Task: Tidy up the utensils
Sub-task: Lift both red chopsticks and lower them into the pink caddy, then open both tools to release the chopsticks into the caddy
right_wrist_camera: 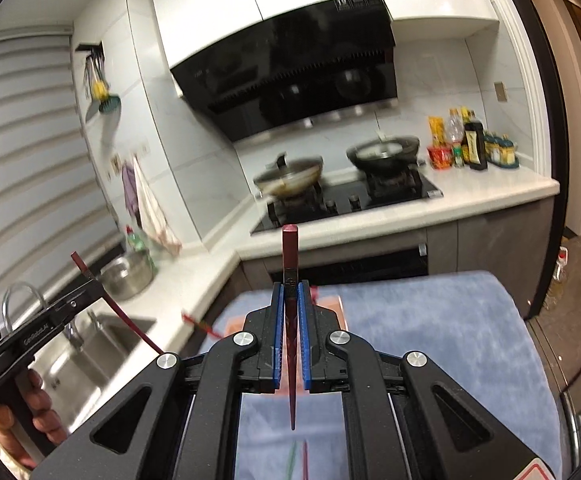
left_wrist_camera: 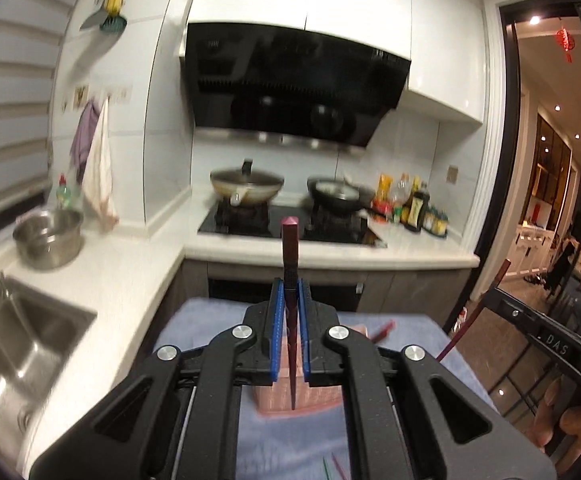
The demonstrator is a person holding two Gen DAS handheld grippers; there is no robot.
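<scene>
My left gripper [left_wrist_camera: 290,286] is shut on a dark red chopstick [left_wrist_camera: 290,248] that stands upright between the blue pads, its tip hanging over a pink box [left_wrist_camera: 314,398] on the blue-towelled table [left_wrist_camera: 218,316]. My right gripper [right_wrist_camera: 290,286] is shut on another dark red chopstick [right_wrist_camera: 290,252], also upright, above the towel [right_wrist_camera: 430,320]. The pink box [right_wrist_camera: 332,304] shows behind the right fingers. Each gripper shows in the other's view, the right one [left_wrist_camera: 494,286] and the left one [right_wrist_camera: 96,280], each holding its chopstick. More chopsticks [right_wrist_camera: 298,460] lie on the towel.
A white L-shaped counter holds a steel sink [left_wrist_camera: 22,344], a steel pot [left_wrist_camera: 48,236], and a hob with two woks [left_wrist_camera: 246,186]. Bottles [left_wrist_camera: 414,204] stand at the right. A doorway [left_wrist_camera: 550,160] opens at the right. A loose red chopstick [left_wrist_camera: 384,330] lies by the box.
</scene>
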